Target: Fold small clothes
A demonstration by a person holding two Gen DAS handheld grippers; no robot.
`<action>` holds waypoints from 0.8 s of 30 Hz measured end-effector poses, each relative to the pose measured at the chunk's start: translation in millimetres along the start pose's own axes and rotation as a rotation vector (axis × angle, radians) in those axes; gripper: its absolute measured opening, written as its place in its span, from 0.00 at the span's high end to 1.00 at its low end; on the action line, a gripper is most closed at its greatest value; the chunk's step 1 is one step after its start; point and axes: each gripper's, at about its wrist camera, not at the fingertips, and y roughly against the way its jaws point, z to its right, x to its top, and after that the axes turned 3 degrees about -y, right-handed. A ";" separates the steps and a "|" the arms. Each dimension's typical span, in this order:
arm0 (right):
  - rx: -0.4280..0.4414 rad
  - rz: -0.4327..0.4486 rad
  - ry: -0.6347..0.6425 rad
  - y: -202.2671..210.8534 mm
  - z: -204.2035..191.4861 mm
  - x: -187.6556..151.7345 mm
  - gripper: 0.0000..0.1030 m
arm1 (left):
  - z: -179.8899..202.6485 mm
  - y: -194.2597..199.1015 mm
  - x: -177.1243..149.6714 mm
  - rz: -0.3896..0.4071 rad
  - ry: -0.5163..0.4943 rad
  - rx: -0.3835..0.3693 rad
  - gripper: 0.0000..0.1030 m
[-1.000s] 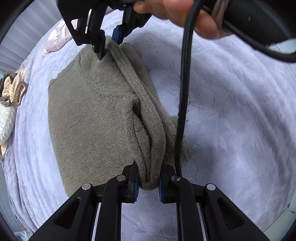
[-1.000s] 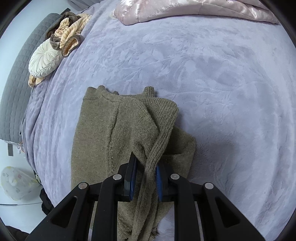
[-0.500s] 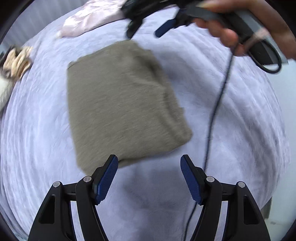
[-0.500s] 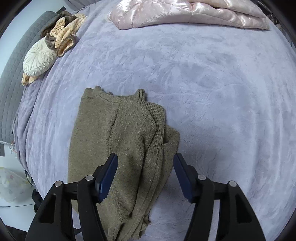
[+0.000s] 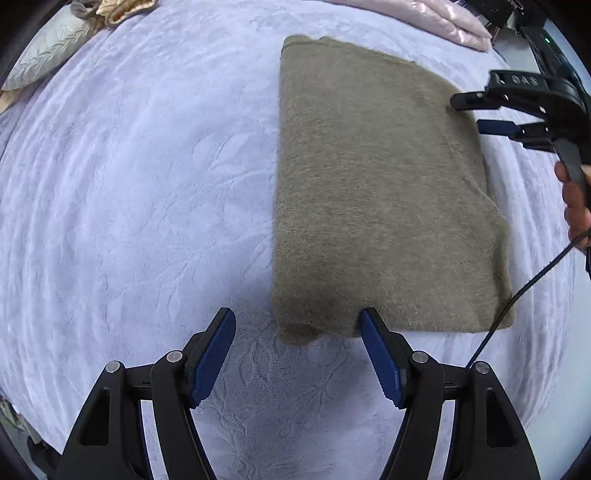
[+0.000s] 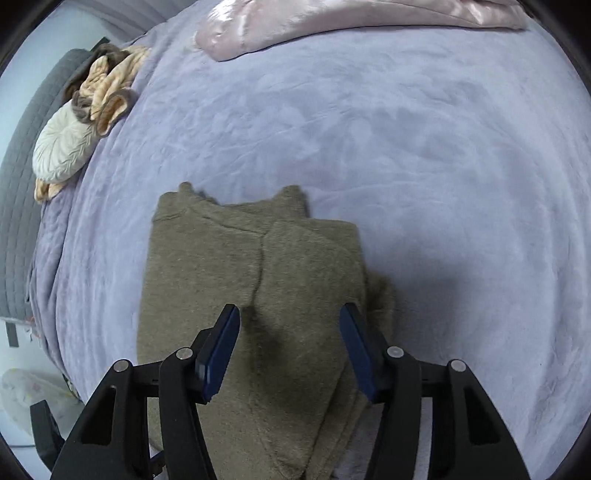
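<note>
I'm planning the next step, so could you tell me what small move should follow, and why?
Probably bring the open left gripper onto the sweater's near hem for the next fold: both grippers are empty, and the sweater lies flat on the bedspread, still long.

soft even daylight, faint shadows under the grippers, fisheye-warped dark corners

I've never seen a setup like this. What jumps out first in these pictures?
The olive-brown sweater, folded into a neat block, lies on a wide lavender bedspread and draws the eye at once. Each view is framed from below by an open black claw with blue pads: the left claw at the sweater's near edge, the right claw above its folded layers. At the bed's far edge lie a shiny pink quilt and a cream pillow.
</note>
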 end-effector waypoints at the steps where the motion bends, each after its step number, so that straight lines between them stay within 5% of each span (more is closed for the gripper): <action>1: -0.045 0.016 -0.004 5.5 2.4 -3.7 0.40 | 4.5 2.5 -5.0 0.000 0.004 -0.017 0.31; 7: 0.105 -0.004 0.069 39.8 -0.8 -65.8 0.40 | -13.8 14.5 -25.3 0.018 0.058 -0.067 0.31; 10: 0.161 -0.029 0.099 43.3 -10.6 -103.6 0.40 | -24.1 14.3 -32.1 0.026 0.039 -0.032 0.31; 16: 0.142 -0.073 0.143 24.3 -25.6 -158.4 0.40 | -14.9 3.3 -43.4 0.026 -0.141 0.025 0.31; 23: 0.123 -0.059 0.176 6.8 -33.4 -174.1 0.40 | 4.6 -23.4 -25.4 0.021 -0.155 0.065 0.31; 24: 0.108 -0.066 0.197 2.5 -34.1 -174.5 0.51 | 3.6 -27.2 -21.3 0.016 -0.151 0.089 0.31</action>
